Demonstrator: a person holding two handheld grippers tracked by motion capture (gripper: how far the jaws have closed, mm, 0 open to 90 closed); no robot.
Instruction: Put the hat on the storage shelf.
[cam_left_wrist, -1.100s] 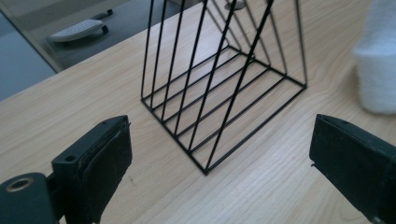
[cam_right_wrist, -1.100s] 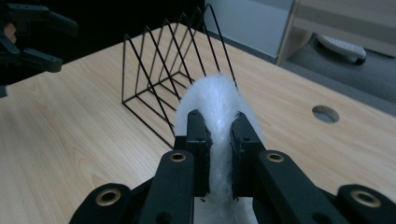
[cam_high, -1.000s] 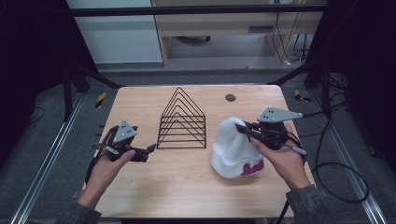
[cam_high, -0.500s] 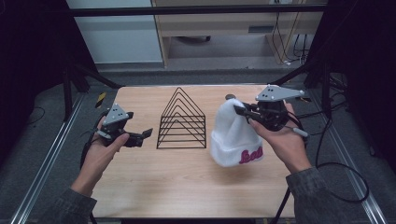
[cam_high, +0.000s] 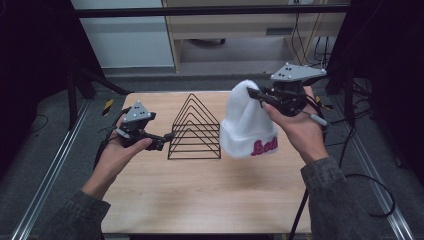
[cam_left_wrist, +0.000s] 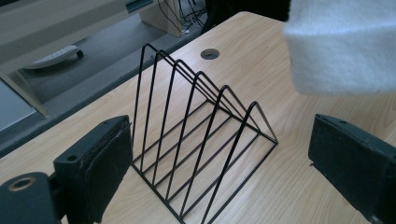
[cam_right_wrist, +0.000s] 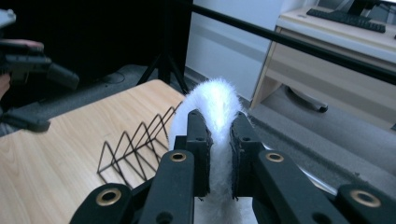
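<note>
Beanie (cam_high: 247, 122) has come up off the table since a second ago, right gripper (cam_high: 256, 93) pinching its crown; left gripper (cam_high: 167, 137) gapes empty beside the wire rack (cam_high: 195, 129), probably headed there.

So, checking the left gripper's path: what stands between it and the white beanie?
In the high view, the black wire rack stands between the left gripper and the white beanie.

Black tongs (cam_high: 254, 93) — grey three-cornered plates, trailing cables; dark grey sleeves (cam_high: 332, 200).
</note>
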